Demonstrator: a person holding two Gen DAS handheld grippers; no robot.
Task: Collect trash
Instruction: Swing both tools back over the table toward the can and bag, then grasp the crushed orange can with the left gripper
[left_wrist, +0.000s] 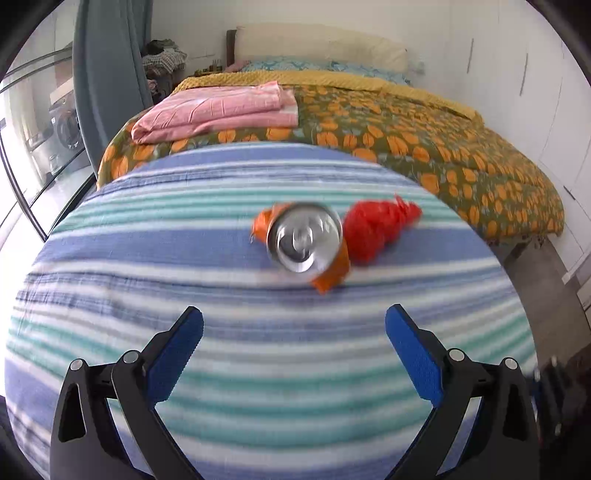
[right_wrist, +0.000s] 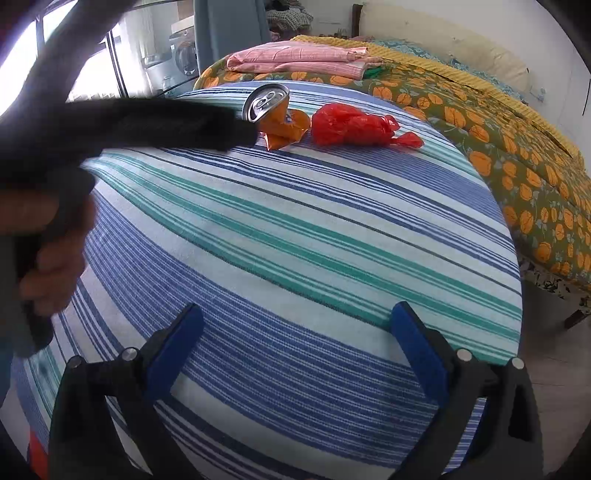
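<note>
At far left of the right wrist view, a bare hand (right_wrist: 48, 258) grips a dark handle, and the left gripper's black body (right_wrist: 147, 122) reaches across the upper left of the frame toward the trash; its fingertips are hidden there.

Striped cloth (right_wrist: 295, 258), blue, teal and white, covers a rounded surface filling the middle of both views.

Crushed orange can (right_wrist: 275, 114), upper centre of the right wrist view, silver top tilted up, lies on the cloth. In the left wrist view the same can (left_wrist: 304, 242) sits at centre, blurred, top facing the camera.

Red plastic bag (right_wrist: 351, 125), knotted and crumpled, lies just right of the can, touching or nearly touching it; in the left wrist view it (left_wrist: 376, 227) sits right of centre.

Left gripper (left_wrist: 294, 325), lower frame of its own view: blue pads spread wide apart, nothing between them, the can beyond the tips.

Right gripper (right_wrist: 297, 321), lower frame of its view: blue pads likewise wide apart, holding nothing, well apart from the trash.

Folded pink bedding (left_wrist: 221, 110), upper left, rests on a bed with an orange floral cover (left_wrist: 443, 147) running to the right edge.
</note>
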